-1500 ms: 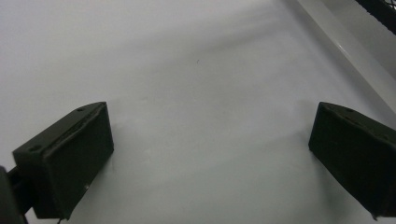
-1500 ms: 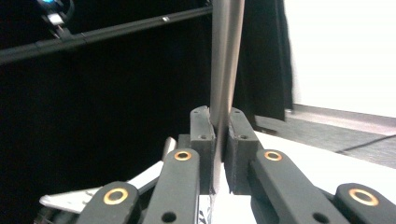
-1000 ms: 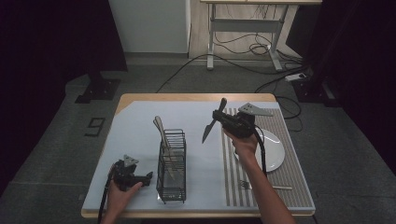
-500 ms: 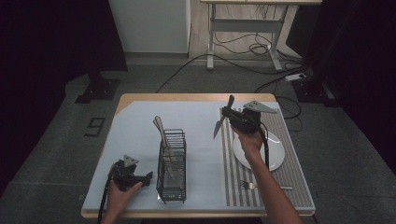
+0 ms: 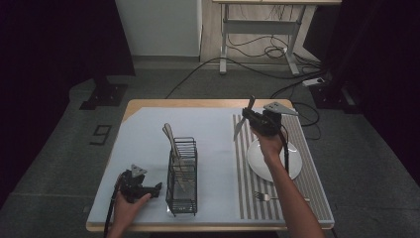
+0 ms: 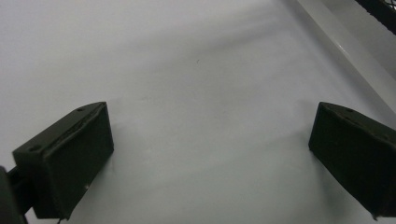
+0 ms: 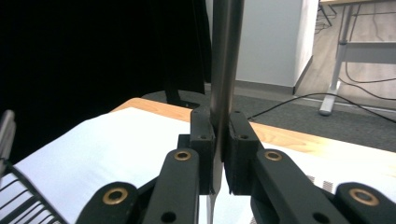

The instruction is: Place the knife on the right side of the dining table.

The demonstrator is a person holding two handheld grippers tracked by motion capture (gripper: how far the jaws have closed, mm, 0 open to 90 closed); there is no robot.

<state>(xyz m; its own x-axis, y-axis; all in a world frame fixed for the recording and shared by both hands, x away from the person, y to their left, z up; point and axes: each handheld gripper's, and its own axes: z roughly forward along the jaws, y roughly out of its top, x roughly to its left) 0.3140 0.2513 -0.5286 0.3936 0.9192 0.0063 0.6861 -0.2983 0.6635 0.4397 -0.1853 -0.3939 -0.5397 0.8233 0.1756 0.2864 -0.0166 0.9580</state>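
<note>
High view: my right gripper (image 5: 246,118) clamps a knife (image 5: 239,125) aloft beyond the plate (image 5: 295,159), not yet laid; fork (image 5: 267,197) set; left gripper (image 5: 151,189) rests wide open, empty.

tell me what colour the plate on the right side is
White; the plate lies on the striped mat, clearest in the high view.

Right gripper (image 5: 246,117), clamped on knife (image 5: 239,126): shifted rightward and farther back, from above pale mat to above striped mat's (image 5: 297,163) far end, beyond plate (image 5: 289,161). Knife tilt steeper.
</note>
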